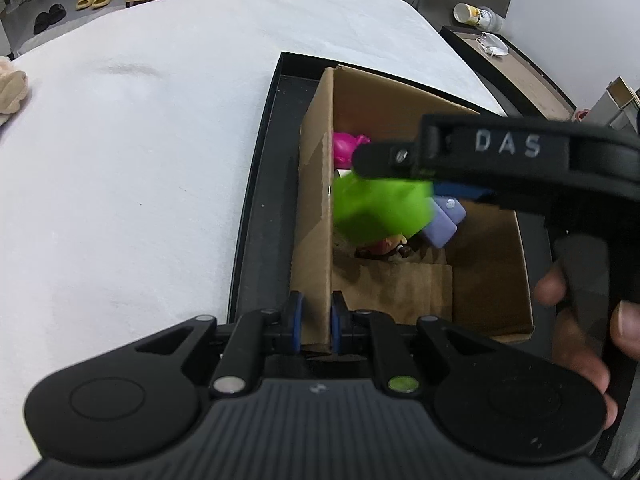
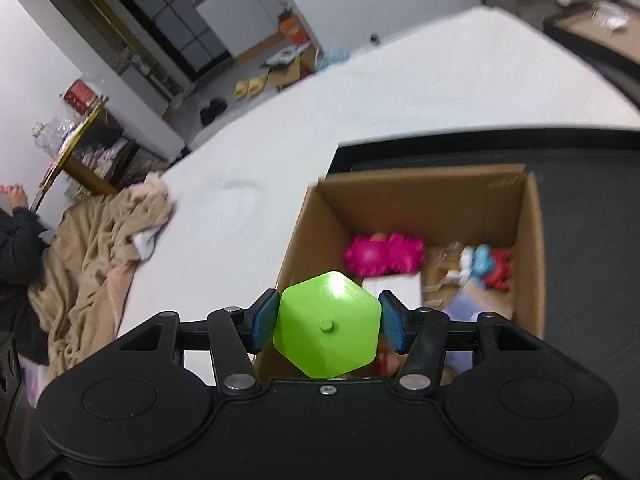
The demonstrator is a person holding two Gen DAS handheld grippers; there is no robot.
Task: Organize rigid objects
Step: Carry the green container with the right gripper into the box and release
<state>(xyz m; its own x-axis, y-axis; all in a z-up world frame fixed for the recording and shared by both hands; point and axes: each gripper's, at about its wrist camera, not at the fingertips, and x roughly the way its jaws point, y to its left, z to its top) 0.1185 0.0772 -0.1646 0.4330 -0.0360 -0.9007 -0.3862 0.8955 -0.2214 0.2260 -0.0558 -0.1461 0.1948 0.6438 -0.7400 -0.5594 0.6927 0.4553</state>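
Note:
My right gripper (image 2: pixel 327 326) is shut on a bright green hexagonal object (image 2: pixel 326 330) and holds it over the near edge of an open cardboard box (image 2: pixel 532 240). In the left wrist view the green object (image 1: pixel 380 208) hangs blurred above the box's inside, under the right gripper's body (image 1: pixel 508 156). My left gripper (image 1: pixel 313 320) is shut on the box's left wall (image 1: pixel 316 200). Inside the box lie a pink toy (image 2: pixel 384 258), a purple block (image 1: pixel 444 220), a small figure (image 1: pixel 384 246) and red and blue toys (image 2: pixel 490 266).
The box stands in a black tray (image 1: pixel 260 184) on a white cloth-covered table (image 1: pixel 120 160). A beige blanket (image 2: pixel 96 240) lies at the table's far left edge. A side table (image 1: pixel 520 64) with a cup stands beyond the right edge.

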